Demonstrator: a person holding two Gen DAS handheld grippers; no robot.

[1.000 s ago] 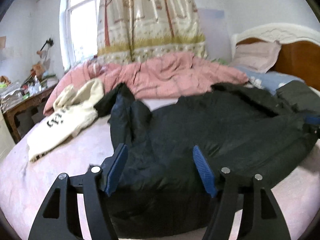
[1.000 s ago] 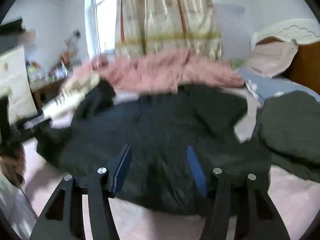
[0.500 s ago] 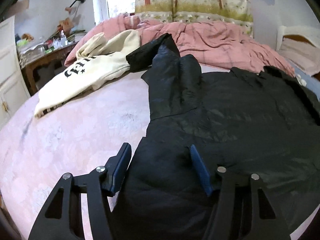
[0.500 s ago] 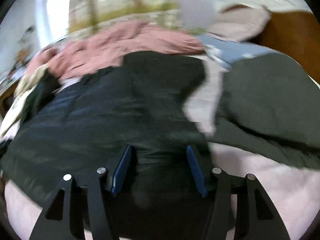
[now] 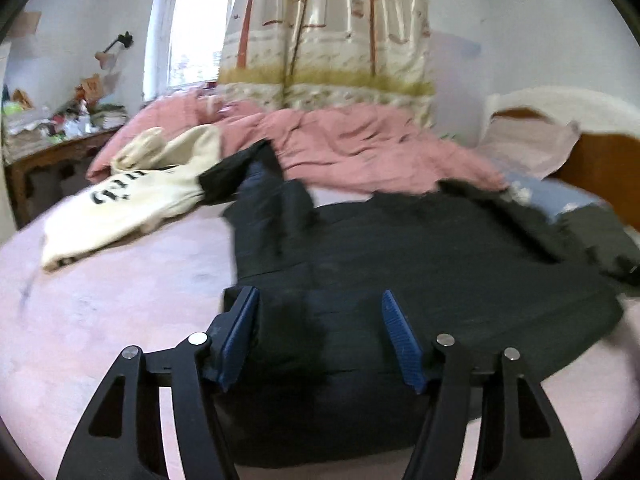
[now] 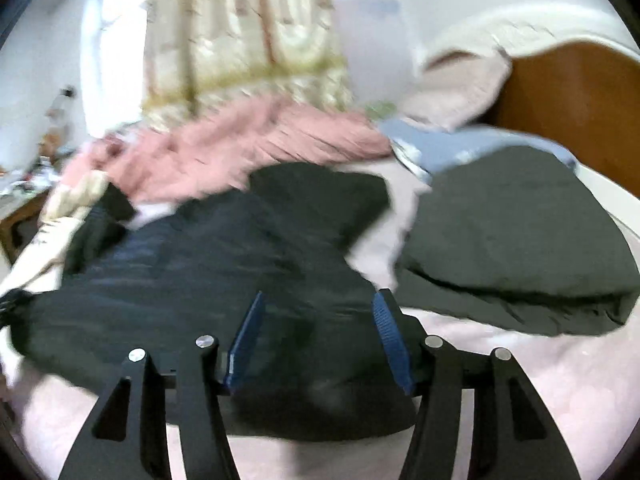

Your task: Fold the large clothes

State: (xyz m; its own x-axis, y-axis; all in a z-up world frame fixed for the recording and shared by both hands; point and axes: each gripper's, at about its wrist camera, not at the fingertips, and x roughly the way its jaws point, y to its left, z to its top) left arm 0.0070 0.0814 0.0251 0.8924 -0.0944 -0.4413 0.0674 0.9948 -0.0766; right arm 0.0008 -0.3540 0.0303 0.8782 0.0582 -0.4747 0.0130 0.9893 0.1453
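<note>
Black jacket spread flat on the pink bed, near side of the pink quilt. Left gripper and right gripper both gaping over its near hem, jaws just widened, gripping nothing

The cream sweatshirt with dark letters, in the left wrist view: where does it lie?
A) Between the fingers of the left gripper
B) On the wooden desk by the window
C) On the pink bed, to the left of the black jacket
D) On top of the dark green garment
C: the cream sweatshirt lies spread on the pink bed, left of the black jacket, far from the fingers.
</note>
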